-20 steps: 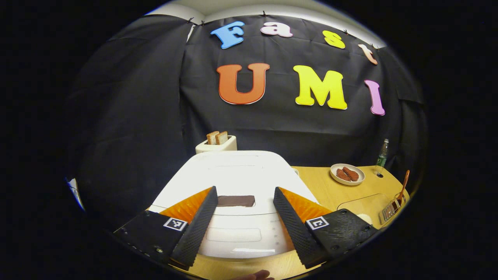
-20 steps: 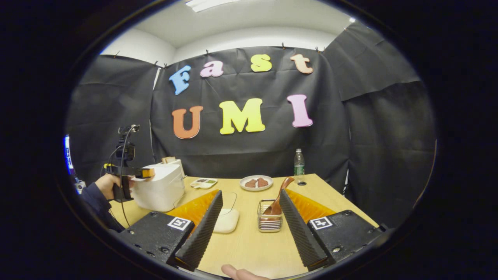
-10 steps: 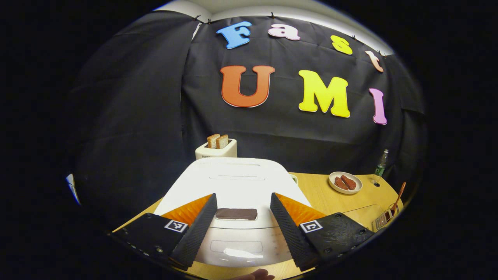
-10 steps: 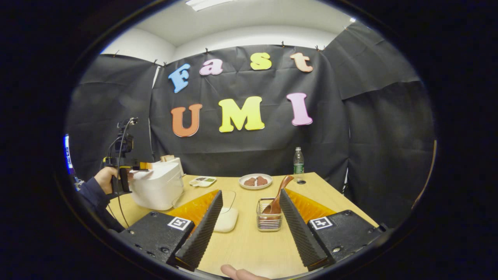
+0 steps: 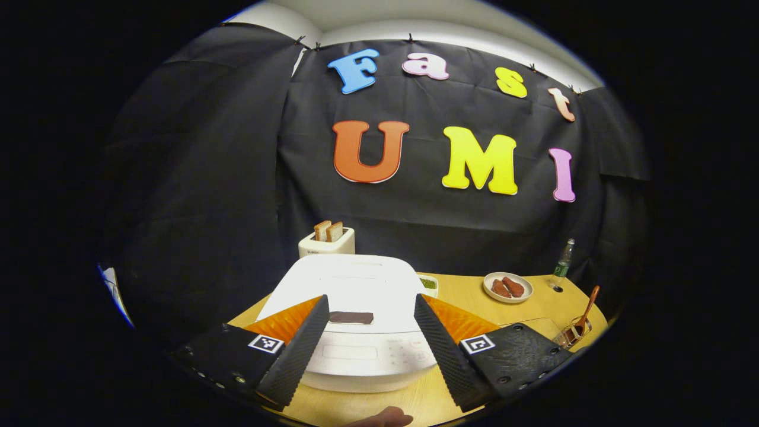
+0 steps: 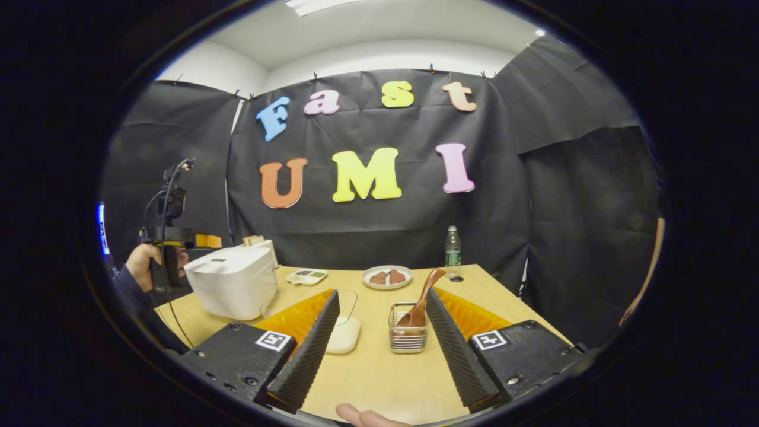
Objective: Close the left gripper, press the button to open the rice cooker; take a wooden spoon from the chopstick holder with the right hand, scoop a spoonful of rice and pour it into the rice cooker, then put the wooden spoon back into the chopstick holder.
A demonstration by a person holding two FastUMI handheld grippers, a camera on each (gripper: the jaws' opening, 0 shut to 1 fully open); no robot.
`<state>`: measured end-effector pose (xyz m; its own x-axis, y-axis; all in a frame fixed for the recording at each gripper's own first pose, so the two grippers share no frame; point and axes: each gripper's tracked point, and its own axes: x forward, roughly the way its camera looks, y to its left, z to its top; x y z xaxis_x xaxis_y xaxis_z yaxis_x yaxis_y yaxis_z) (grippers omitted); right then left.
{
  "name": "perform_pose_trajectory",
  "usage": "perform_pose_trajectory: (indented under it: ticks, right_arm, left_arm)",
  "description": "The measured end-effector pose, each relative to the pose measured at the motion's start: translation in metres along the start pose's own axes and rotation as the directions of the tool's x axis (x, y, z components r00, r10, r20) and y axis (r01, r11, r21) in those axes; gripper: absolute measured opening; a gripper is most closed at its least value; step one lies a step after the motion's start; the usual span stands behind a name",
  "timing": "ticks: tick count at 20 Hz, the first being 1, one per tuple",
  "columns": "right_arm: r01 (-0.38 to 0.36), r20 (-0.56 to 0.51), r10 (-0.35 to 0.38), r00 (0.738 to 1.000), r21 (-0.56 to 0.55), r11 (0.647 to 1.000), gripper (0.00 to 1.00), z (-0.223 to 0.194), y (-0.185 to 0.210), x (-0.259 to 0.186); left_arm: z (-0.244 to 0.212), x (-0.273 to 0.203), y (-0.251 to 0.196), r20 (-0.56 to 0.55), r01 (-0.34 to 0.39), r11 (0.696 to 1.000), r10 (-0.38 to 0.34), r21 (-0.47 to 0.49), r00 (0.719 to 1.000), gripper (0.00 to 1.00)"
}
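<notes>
Inside the chopstick holder [image 6: 408, 335], the wooden spoon [image 6: 422, 304] leans handle-up rightward; both hand-held grippers spread.

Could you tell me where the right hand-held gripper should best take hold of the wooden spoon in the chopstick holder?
Grip the wooden spoon on the free upper end that leans up and to the right out of the chopstick holder. Probably come from above, fingers either side of it, since the lower end sits inside the wire walls.

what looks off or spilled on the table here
Nothing stands out. The rice cooker sits closed and level, the wooden spoon leans in the chopstick holder, and the table shows no spill.
</notes>
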<state>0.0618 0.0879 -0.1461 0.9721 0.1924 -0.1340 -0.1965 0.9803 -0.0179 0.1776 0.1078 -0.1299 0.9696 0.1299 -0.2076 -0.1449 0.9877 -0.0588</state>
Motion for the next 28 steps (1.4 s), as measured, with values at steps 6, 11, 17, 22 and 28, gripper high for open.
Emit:
perform_pose_trajectory:
  ticks: [6,11,17,22,28]
  right_arm:
    - [0.017,0.046,-0.016,0.999,-0.021,1.0,0.95,0.02,-0.001,-0.017]
    - [0.039,0.074,-0.036,0.997,-0.028,0.999,0.95,0.034,-0.004,-0.031]
    - [0.064,0.085,-0.062,0.995,-0.023,0.998,0.95,0.063,-0.006,-0.048]
    - [0.087,0.113,-0.08,0.99,-0.059,0.994,0.95,0.083,-0.007,-0.058]
    - [0.077,0.111,-0.069,0.991,-0.066,0.995,0.95,0.089,0.006,-0.064]
  left_arm:
    - [0.015,-0.083,-0.029,0.079,0.044,0.999,-0.043,-0.004,0.996,0.93]
    - [0.02,-0.145,-0.041,0.135,0.036,0.999,-0.041,0.036,0.99,0.93]
    - [0.028,-0.198,-0.059,0.204,0.035,0.995,-0.053,0.095,0.977,0.93]
    - [0.017,-0.223,-0.069,0.172,0.035,0.996,-0.05,0.088,0.984,0.93]
    - [0.021,-0.235,-0.071,0.186,0.049,0.995,-0.065,0.088,0.98,0.93]
